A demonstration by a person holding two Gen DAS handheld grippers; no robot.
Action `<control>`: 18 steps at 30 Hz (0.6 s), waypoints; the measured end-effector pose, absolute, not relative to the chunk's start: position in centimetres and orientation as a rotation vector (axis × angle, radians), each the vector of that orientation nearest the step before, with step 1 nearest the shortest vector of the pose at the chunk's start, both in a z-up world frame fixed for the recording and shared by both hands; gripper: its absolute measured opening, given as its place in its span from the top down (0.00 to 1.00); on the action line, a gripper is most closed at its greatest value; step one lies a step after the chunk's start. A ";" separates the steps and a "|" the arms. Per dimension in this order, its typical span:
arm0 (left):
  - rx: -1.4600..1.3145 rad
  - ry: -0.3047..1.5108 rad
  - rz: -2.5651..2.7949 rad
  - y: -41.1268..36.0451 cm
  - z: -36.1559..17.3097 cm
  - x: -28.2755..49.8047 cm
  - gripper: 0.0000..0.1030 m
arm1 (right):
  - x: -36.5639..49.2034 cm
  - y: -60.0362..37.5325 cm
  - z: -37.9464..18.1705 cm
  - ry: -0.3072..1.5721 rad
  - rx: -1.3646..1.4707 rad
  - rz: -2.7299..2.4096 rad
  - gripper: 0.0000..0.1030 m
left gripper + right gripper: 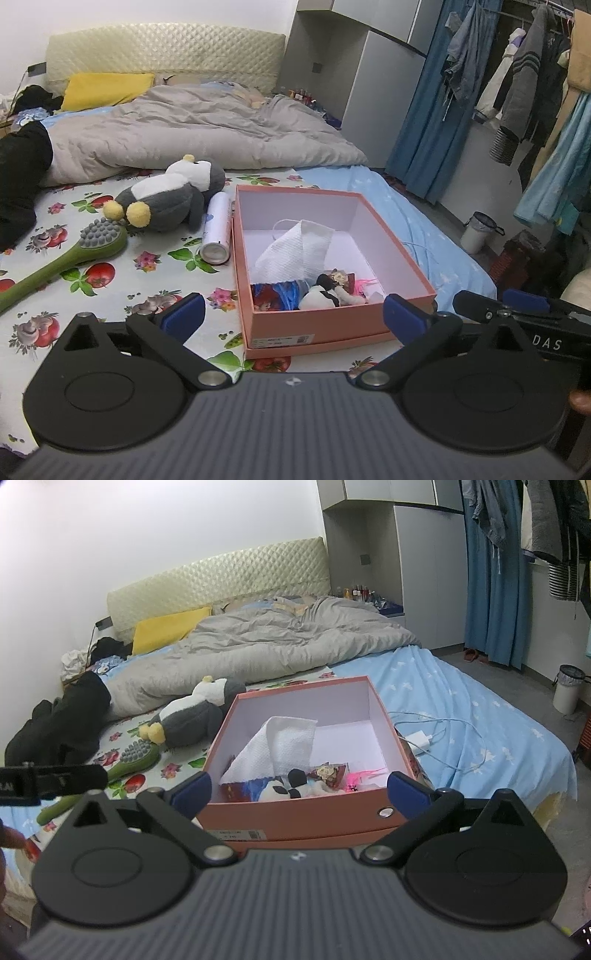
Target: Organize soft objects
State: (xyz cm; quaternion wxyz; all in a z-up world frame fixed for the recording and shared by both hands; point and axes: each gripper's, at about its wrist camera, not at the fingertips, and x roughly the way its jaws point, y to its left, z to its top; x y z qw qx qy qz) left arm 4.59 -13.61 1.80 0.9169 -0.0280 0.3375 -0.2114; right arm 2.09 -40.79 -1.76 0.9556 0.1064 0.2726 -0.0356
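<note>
While both claws hang over the near edge of a bed, each stands released, its blue-padded fingers spread wide and grasping nothing. Straight ahead of the left claw (293,312), framed between its fingers, sits an open pink box (258,325) on a fruit-and-flower printed sheet (155,273). Inside the box, toward the claw's side, lie a small black-and-white plush (325,295), a crumpled white cloth (291,251), a red-and-blue item and something pink. Ahead and to the left of this claw, beyond the box's left wall, a grey-and-white penguin plush (166,195) with yellow feet lies on its side. A white spray can (216,229) lies between the penguin and the box, just beside the box wall. Nearer on the left rests a green long-handled brush (70,258), its grey-nubbed head touching the penguin's feet. Farther ahead lies a rumpled grey duvet (192,125).

Seen from the right claw (299,788), the same box (295,819) is directly ahead, very near the fingers. Right of it, a white charger (419,740) and cable lie on a light blue sheet (480,709).
</note>
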 end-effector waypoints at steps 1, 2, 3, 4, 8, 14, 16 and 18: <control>-0.056 0.694 -0.430 -13.6 1.9 4.6 0.00 | 2.1 -40.8 -1.7 0.556 0.216 -0.072 0.00; -0.057 0.695 -0.426 -13.5 1.9 4.6 0.00 | 2.1 -40.8 -1.7 0.557 0.217 -0.071 0.00; -0.058 0.697 -0.423 -13.5 1.9 4.6 0.00 | 2.2 -40.9 -1.8 0.558 0.219 -0.071 0.00; -0.059 0.699 -0.421 -13.4 1.9 4.7 0.00 | 2.1 -40.9 -1.7 0.557 0.219 -0.073 0.00; -0.057 0.710 -0.413 -13.5 1.8 4.8 0.00 | 2.2 -40.9 -1.8 0.552 0.218 -0.080 0.00; -0.062 0.704 -0.417 -13.4 1.9 4.8 0.00 | 2.2 -40.9 -1.8 0.552 0.217 -0.078 0.00; -0.062 0.702 -0.422 -13.4 1.9 4.8 0.00 | 2.3 -40.9 -1.9 0.553 0.215 -0.079 0.00; -0.055 0.697 -0.424 -13.5 1.9 4.7 0.00 | 2.3 -40.9 -1.9 0.551 0.217 -0.079 0.00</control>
